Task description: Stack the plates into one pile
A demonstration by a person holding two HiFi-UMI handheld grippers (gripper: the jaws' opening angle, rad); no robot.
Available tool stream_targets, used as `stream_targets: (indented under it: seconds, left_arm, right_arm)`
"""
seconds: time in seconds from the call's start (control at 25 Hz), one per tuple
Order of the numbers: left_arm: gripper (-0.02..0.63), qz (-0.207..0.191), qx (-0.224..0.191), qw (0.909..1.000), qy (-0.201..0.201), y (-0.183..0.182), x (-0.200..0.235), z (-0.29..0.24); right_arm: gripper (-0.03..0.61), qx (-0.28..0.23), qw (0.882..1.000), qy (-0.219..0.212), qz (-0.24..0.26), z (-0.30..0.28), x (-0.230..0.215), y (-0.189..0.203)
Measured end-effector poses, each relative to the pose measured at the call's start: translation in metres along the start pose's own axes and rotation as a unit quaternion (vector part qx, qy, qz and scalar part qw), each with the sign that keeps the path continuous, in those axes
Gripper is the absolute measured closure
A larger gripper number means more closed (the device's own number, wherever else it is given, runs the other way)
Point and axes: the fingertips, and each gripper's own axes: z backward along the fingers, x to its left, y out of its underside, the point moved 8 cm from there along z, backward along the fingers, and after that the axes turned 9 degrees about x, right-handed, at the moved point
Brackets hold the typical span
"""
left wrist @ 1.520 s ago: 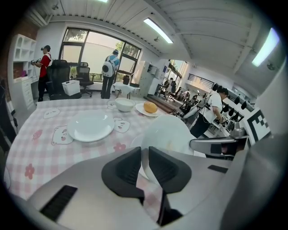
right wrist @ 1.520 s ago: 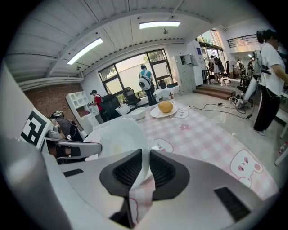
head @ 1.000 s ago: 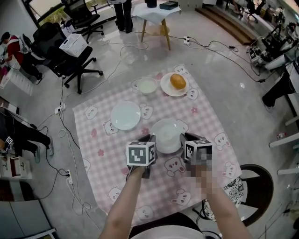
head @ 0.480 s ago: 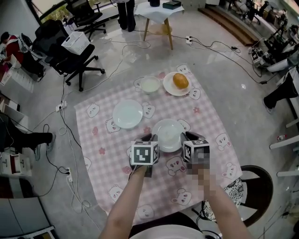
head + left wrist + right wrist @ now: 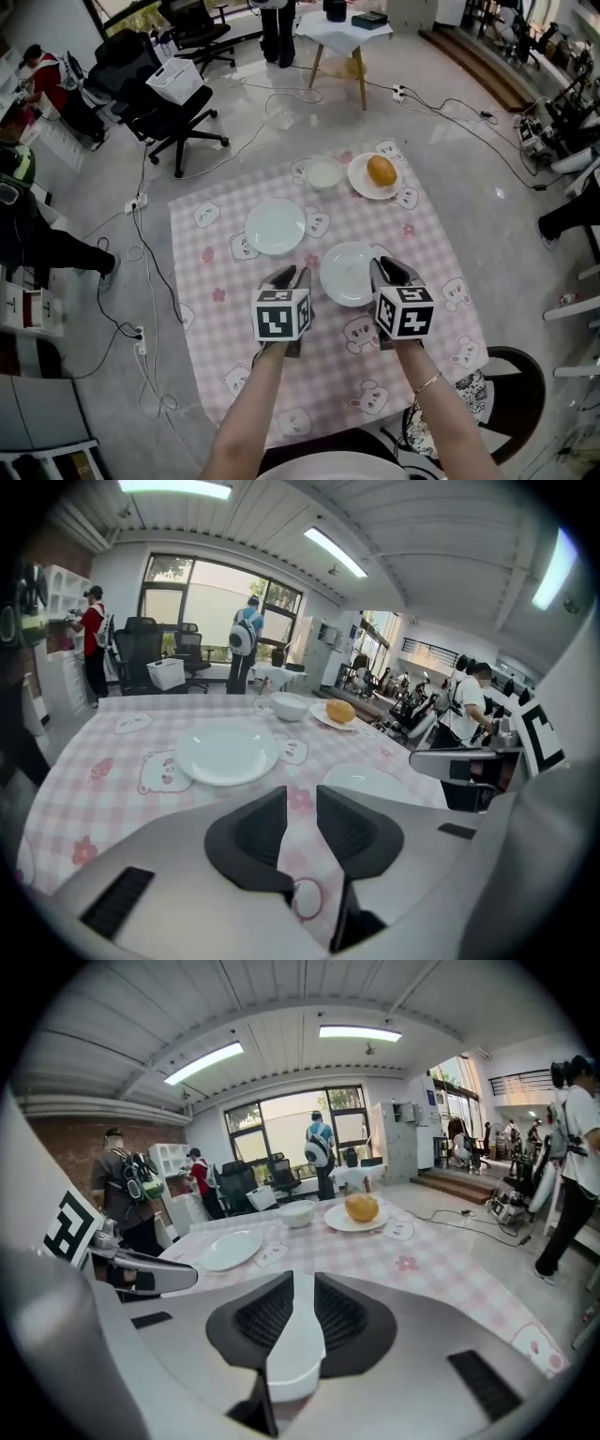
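Pink chk cloth (image 5: 225, 300) under plate (image 5: 342, 272); grey floor (image 5: 469, 159).

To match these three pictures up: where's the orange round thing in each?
Head view: orange round thing, upper right of the cloth.
Left gripper view: far back, right of centre.
Right gripper view: just above centre.
Shared landmark: the white bowl beside it.

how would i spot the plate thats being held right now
On the pink checked cloth, look at the near side. The empty white plate there has its rim clamped in the right tool; the other empty plate lies free farther left.
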Motion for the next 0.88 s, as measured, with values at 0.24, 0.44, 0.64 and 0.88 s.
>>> stream_targets:
  seconds: [0.24,0.44,0.64,0.88]
  left_arm:
    - [0.488,0.048,-0.044,0.9973,-0.035,0.002,0.045,0.034]
    - [0.471,0.069,-0.062,0.9947,-0.044,-0.002,0.081,0.051]
    - [0.463,0.081,-0.066,0.9933,-0.05,-0.005,0.11,0.056]
    - [0.459,0.082,-0.064,0.9937,-0.043,-0.025,0.141,0.038]
  right_arm:
    - [0.503,-0.016,0.997,-0.068,0.022,-0.009,0.05,-0.016]
    - [0.502,-0.018,0.994,-0.098,0.039,-0.032,0.092,-0.036]
    - [0.494,-0.014,0.993,-0.106,0.054,-0.056,0.119,-0.054]
    - [0.492,0.0,0.993,-0.099,0.062,-0.093,0.133,-0.069]
